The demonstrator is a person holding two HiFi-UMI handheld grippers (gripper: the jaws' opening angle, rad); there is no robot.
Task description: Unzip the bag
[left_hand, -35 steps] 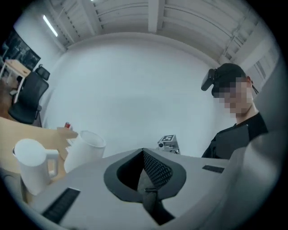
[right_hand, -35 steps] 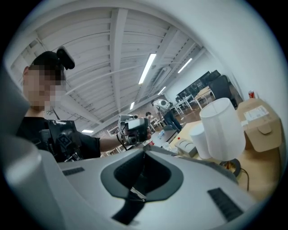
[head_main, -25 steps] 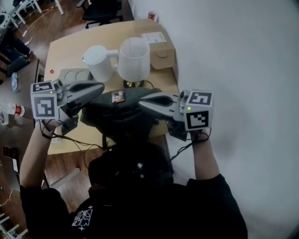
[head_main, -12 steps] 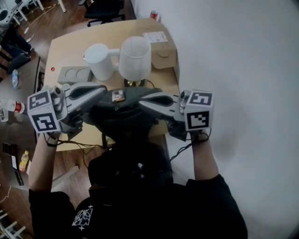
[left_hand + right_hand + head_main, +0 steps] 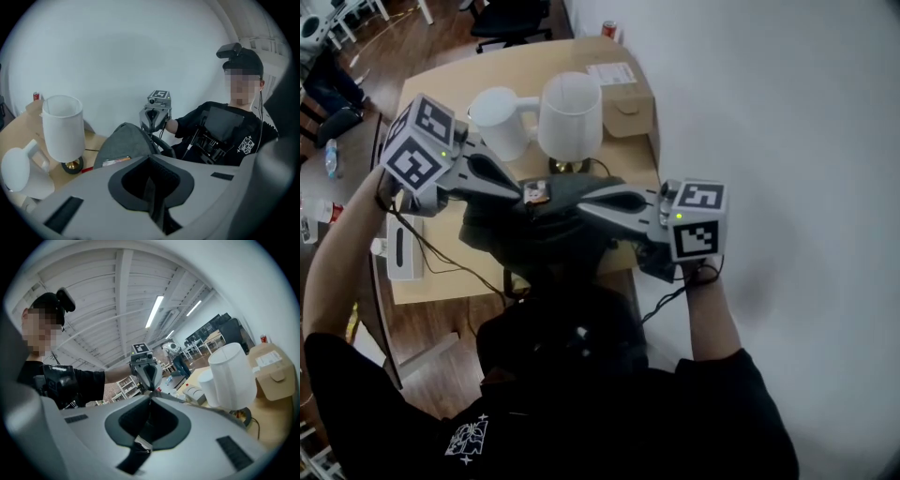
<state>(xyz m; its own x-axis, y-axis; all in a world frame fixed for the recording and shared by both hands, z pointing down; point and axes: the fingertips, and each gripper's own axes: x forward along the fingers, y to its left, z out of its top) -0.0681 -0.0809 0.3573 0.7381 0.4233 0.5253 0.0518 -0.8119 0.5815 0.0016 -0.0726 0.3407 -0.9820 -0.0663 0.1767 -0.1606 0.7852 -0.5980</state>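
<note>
Head view: bag at table edge, lamp just behind. Left gripper clenched on dark strip, likely bag fabric. Right gripper clenched on strap with pale clip, likely zip pull. Risks: pull drags bag into lamp; strap slips from jaws.

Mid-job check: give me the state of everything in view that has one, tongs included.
Left tongs: shut, a dark strip of the bag pinched between them.
Right tongs: shut on the bag's top.
Bag: standing at the table edge; can't tell whether the zipper is open or closed.
Lamp: upright.
White jug: upright.
Cardboard box: closed.
</note>
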